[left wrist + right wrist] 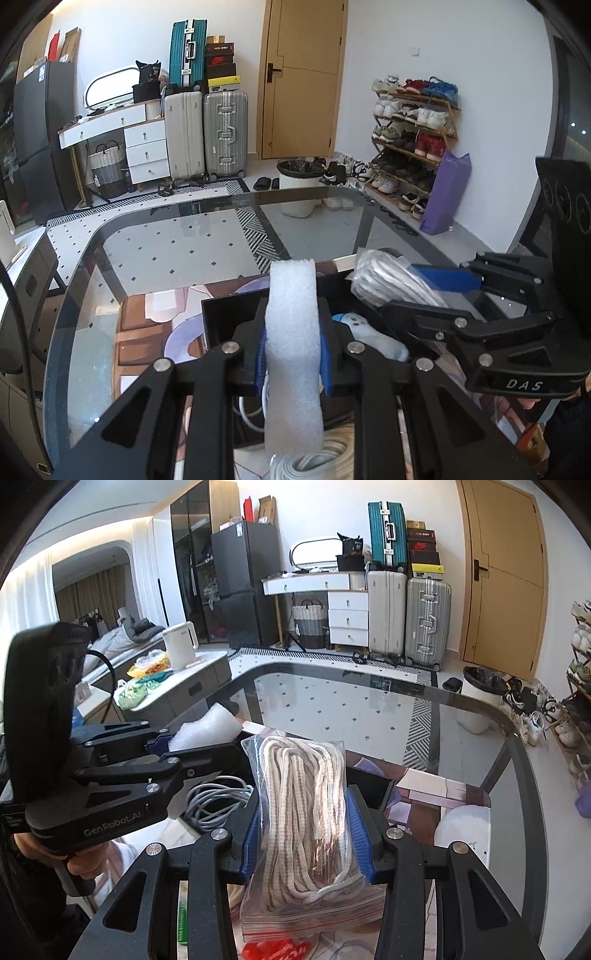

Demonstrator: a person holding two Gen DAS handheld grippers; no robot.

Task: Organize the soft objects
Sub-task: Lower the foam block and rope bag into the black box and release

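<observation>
The left gripper (291, 354) has its fingers pinching a strip of white foam (293, 332), which stands upright between the blue pads and rises above them; the same foam (207, 729) shows at the left in the right wrist view, poking out past that gripper. The right gripper (306, 834) has its fingers pressed on a clear zip bag of pale rope (306, 812), held up above the tabletop (369, 705). In the left wrist view the bag of rope (391, 278) appears at the right, clamped in the right gripper (428, 291). Beneath and just beyond the two grippers sits a black tray (229, 317) on a printed mat (155, 317); a light blue sock (373, 336) lies in it, and a coil of grey cable (218, 801) lies below the left gripper. Farther off, past the glass tabletop, stand a white bin (299, 188), suitcases (225, 133) and a shoe rack (413, 144) by the wooden door (303, 77).
</observation>
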